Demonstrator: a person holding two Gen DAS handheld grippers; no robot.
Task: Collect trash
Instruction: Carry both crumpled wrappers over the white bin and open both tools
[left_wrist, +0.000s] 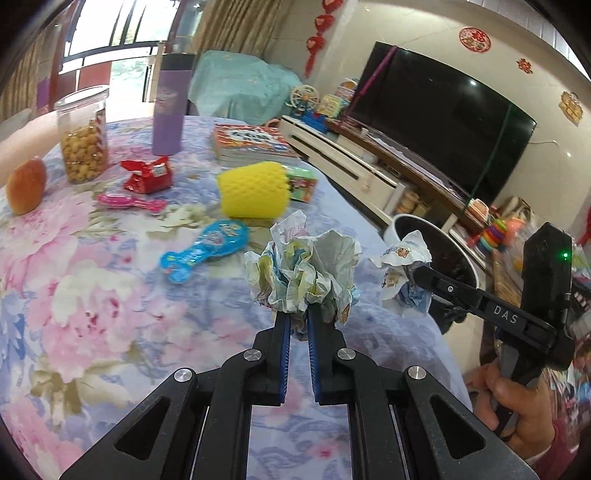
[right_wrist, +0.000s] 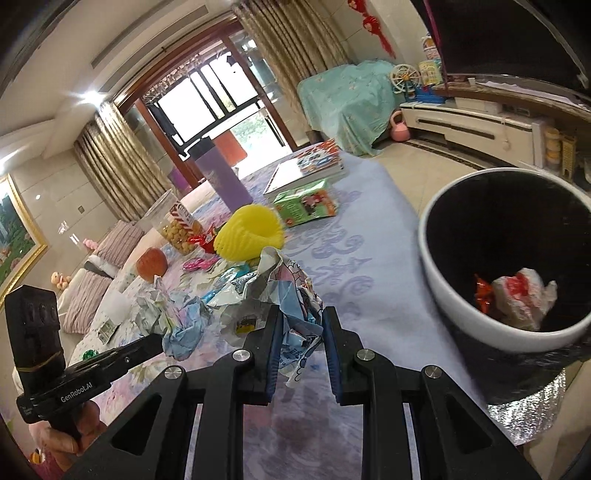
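1. Left gripper (left_wrist: 298, 314): the jaws are nearly closed and pinch a crumpled ball of printed paper (left_wrist: 303, 266), which stands clear above the flowered tablecloth (left_wrist: 92, 288).
2. Right gripper (right_wrist: 303, 325): the jaws stand partly apart and clamp a second crumpled paper wad (right_wrist: 291, 291) between the blue pads.
3. Trash bin (right_wrist: 461, 295): a white-rimmed bin with a dark liner sits beside the table edge, to the right of the right gripper. It contains a white-and-red crumpled wrapper (right_wrist: 521, 299).
4. In the left wrist view, the right gripper holds its wad just in front of the bin rim.
5. Items on the table: a yellow sponge (left_wrist: 255, 192), a blue packet (left_wrist: 205, 249), a red wrapper (left_wrist: 147, 175), a pink spoon (left_wrist: 129, 202), an apple (left_wrist: 26, 190), a snack jar (left_wrist: 83, 136), a purple bottle (left_wrist: 171, 107) and a stack of books (left_wrist: 251, 144).
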